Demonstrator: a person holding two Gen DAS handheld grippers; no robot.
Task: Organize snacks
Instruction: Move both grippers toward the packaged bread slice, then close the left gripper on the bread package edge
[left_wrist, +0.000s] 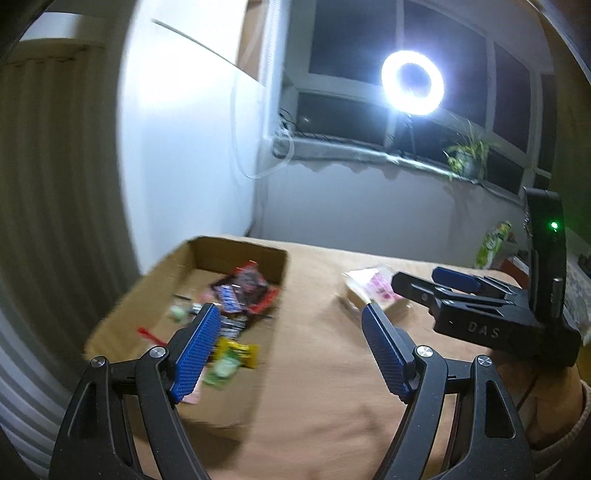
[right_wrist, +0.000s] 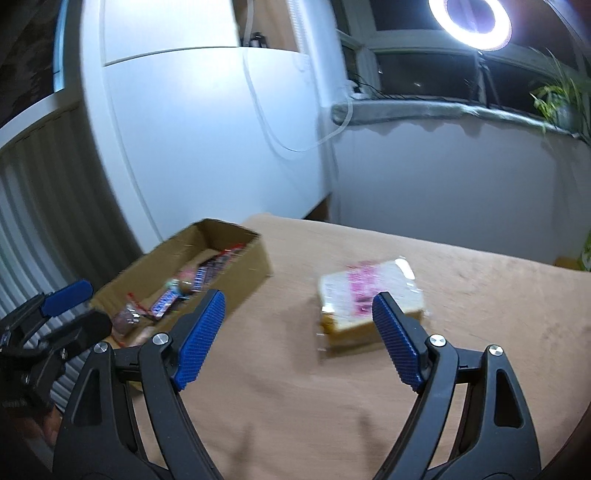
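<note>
1. Nearest the right wrist camera, the right gripper stands with its jaws spread wide and nothing between them, aimed down at the tan table.
2. The left gripper is likewise spread and empty; it hovers over the near corner of the cardboard box, one blue pad above the wrappers inside.
3. Just beyond the right gripper's far pad lies the wrapped bread pack, clear film with pink print, flat on the table and well apart from the box.
4. The box sits to the left of it, holding candy bars and small packets already.
5. The step in hand appears to be fetching the bread pack. To do it well, the right gripper should probably straddle the short sides, pads level with the table, and close gently, since soft bread would likely crush and slick film may slip.
6. Farthest off, a ring light glares by the dark window; blur makes the edges hard to judge.
</note>
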